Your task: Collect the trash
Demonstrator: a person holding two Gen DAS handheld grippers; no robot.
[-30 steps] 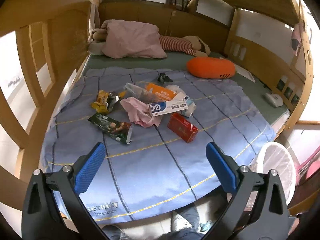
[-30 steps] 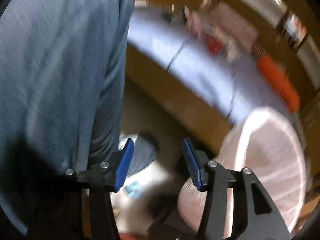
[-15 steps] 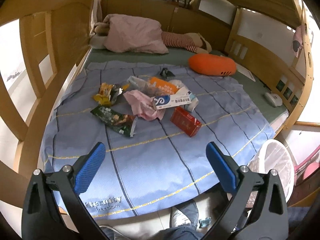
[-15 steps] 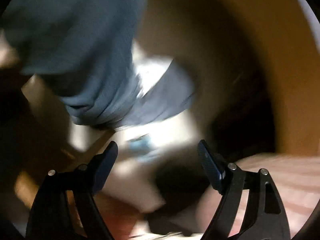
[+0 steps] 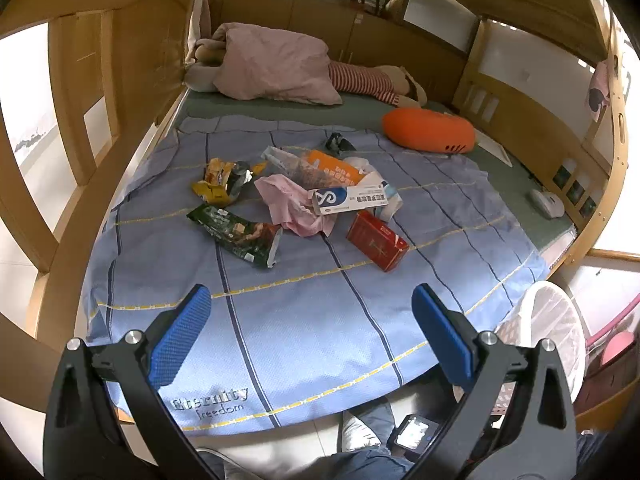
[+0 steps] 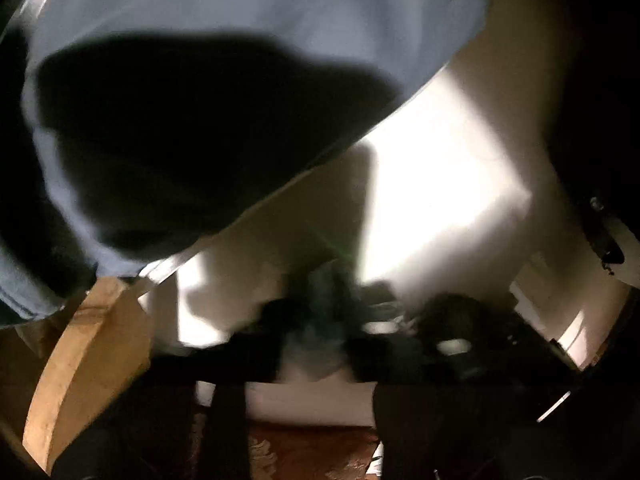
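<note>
In the left wrist view, trash lies in a loose heap on a blue striped bedspread (image 5: 304, 320): a red box (image 5: 376, 242), a green snack bag (image 5: 236, 236), a yellow wrapper (image 5: 218, 184), a pink crumpled cloth or bag (image 5: 292, 204), a white and blue box (image 5: 352, 200) and an orange packet (image 5: 334, 168). My left gripper (image 5: 312, 332) is open and empty, above the near end of the bed. A white mesh bin (image 5: 548, 336) stands at the right beside the bed. The right wrist view is dark and blurred; its fingers do not show clearly.
A pink pillow (image 5: 272, 66), a striped soft toy (image 5: 368, 82) and an orange cushion (image 5: 428, 130) lie at the far end. Wooden bed rails (image 5: 80, 92) enclose the bed on the left, back and right. The right wrist view shows blue cloth (image 6: 240, 40) and a wooden edge (image 6: 84, 360).
My left gripper has moved forward, closer to the trash. The right wrist view has swung away from the white bin and blurred; its blue fingers no longer show.
</note>
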